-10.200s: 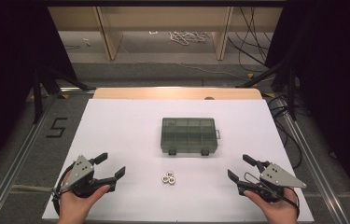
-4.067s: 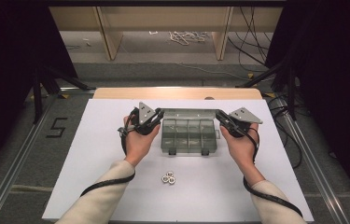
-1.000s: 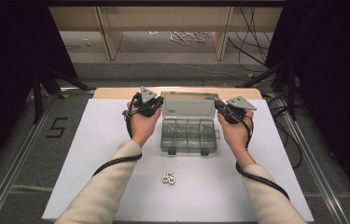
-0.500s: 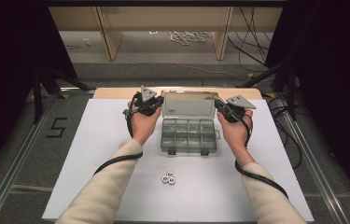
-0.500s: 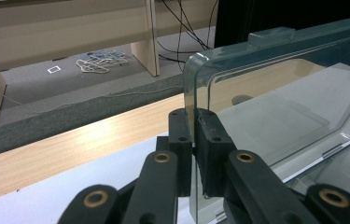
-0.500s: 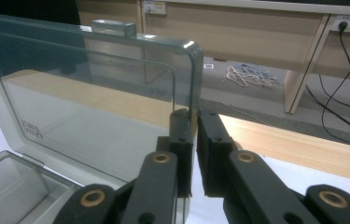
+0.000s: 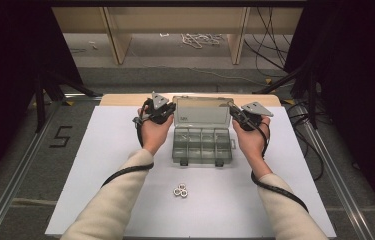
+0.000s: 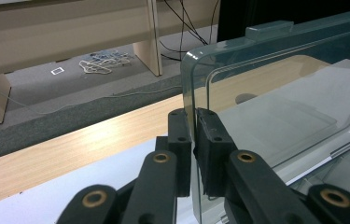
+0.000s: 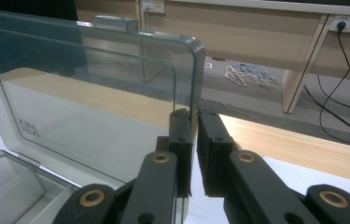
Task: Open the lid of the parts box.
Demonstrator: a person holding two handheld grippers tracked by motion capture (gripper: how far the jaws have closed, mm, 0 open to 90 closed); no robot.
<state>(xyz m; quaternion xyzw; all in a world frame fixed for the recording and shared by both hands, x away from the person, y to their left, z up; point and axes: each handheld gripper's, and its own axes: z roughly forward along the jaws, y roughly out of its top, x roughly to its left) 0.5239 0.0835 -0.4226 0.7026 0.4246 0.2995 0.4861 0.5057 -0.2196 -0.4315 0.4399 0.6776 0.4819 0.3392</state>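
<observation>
Counter (image 7: 95,165): white sheet over it, a wooden strip showing along the far edge.

Organizer box (image 7: 202,145): grey translucent plastic, lying about mid-counter, slightly toward the far side. Long axis runs left to right across the counter. Compartments in two rows face up; two latches sit on the near wall, toward the person.

Lid (image 7: 201,113): clear, hinged along the box's far long edge, swung up and standing nearly upright, leaning a little away from the person. Its long axis also runs left to right, parallel to the box. Free edge points up, with a small tab at the middle of that edge. Small printed text is at one lower corner.

Left tool (image 7: 167,111): at the lid's left short edge, jaws nearly together and pinching the thin lid wall; the left gripper view shows the lid (image 8: 275,102) clamped between the two black pads, its rounded upper corner above them.

Right tool (image 7: 235,114): at the lid's right short edge, jaws likewise narrow and clamped on the lid (image 9: 93,98), the wall running up between the pads.

Nuts (image 7: 180,190): small cluster of metal pieces on the counter nearer the person, well apart from the box, between the forearms.
</observation>
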